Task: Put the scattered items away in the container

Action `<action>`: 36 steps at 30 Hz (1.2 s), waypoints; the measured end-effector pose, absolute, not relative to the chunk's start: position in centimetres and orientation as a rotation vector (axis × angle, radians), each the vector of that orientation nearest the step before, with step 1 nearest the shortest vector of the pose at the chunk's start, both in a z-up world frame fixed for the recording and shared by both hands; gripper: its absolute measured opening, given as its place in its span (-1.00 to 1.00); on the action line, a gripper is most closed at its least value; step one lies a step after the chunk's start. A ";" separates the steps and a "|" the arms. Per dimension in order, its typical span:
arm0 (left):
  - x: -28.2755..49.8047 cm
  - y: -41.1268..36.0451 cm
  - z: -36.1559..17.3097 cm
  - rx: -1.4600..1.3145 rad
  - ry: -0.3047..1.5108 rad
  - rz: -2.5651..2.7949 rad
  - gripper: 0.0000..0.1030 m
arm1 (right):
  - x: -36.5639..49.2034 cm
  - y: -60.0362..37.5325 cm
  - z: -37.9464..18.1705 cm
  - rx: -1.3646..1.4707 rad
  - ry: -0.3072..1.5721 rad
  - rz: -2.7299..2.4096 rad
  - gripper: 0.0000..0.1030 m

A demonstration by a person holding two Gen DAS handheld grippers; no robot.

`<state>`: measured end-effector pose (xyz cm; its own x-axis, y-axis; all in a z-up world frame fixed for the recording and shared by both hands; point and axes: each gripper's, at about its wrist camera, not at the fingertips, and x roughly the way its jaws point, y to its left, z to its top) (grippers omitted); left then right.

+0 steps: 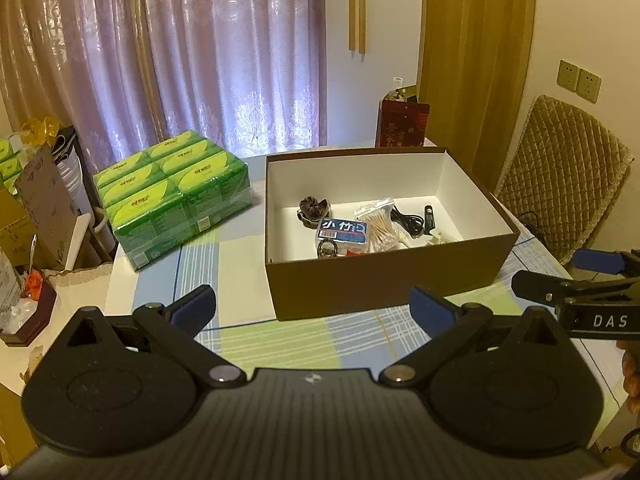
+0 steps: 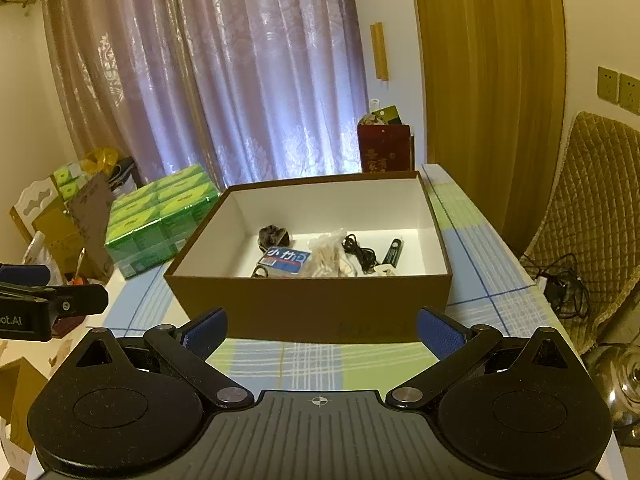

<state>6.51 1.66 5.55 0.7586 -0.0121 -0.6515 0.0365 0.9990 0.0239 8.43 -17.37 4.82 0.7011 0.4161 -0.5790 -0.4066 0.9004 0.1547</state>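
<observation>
- The left gripper (image 1: 313,312), black with blue-padded fingers, hung with its jaws spread wide and nothing between them, above the checked blue, green and white tablecloth (image 1: 352,340).
- The right gripper (image 2: 321,334), of the same make, was likewise spread wide and empty, just short of the box's near wall; its tip also showed at the right edge of the left wrist view.
- Just beyond both stood the brown cardboard box with a white interior (image 1: 384,280), open-topped, resting on the tablecloth.
- Inside the box, on its floor, lay the gathered items: a blue-and-white packet with printed characters (image 1: 343,232), a clear bag of cotton swabs (image 1: 380,224), a dark brown scrunchie (image 1: 313,206), a coiled black cable (image 1: 406,220) and a slim black stick-shaped device (image 1: 429,218).
- To the left of the box, apart from it, sat a shrink-wrapped green block of tissue packs (image 1: 176,192).
- Behind the box stood a dark red gift box (image 1: 401,124).
- Farthest back hung pale purple patterned curtains (image 1: 200,48), and a chair with a quilted tan cover (image 1: 568,184) stood to the right of the table.
</observation>
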 end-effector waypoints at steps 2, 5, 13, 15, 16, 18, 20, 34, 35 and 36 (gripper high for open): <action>6.1 1.7 5.6 0.032 0.711 -0.033 0.98 | 7.9 -17.3 5.0 0.014 0.642 0.451 1.00; 5.4 1.9 5.8 0.030 0.710 -0.043 0.98 | 7.0 -17.2 5.2 0.016 0.636 0.444 1.00; 4.3 2.2 6.2 0.029 0.727 -0.051 0.98 | 5.3 -16.8 5.8 0.006 0.627 0.437 1.00; 4.0 2.3 6.2 0.027 0.728 -0.055 0.98 | 4.9 -16.6 5.9 0.002 0.622 0.435 1.00; 3.8 2.3 6.3 0.027 0.727 -0.057 0.98 | 4.8 -16.6 5.9 0.001 0.621 0.434 1.00; 3.5 2.4 6.4 0.029 0.725 -0.059 0.98 | 4.6 -16.5 6.0 -0.002 0.617 0.433 1.00; 3.3 2.4 6.5 0.030 0.722 -0.063 0.98 | 4.2 -16.4 6.1 -0.005 0.612 0.429 1.00; 1.9 2.1 6.6 0.054 0.713 -0.079 0.98 | 2.3 -16.3 6.2 -0.020 0.605 0.410 1.00; 1.9 2.1 6.5 0.055 0.714 -0.079 0.98 | 2.2 -16.3 6.1 -0.021 0.604 0.408 1.00; 1.8 2.0 6.5 0.055 0.715 -0.080 0.98 | 2.1 -16.3 6.1 -0.022 0.604 0.407 1.00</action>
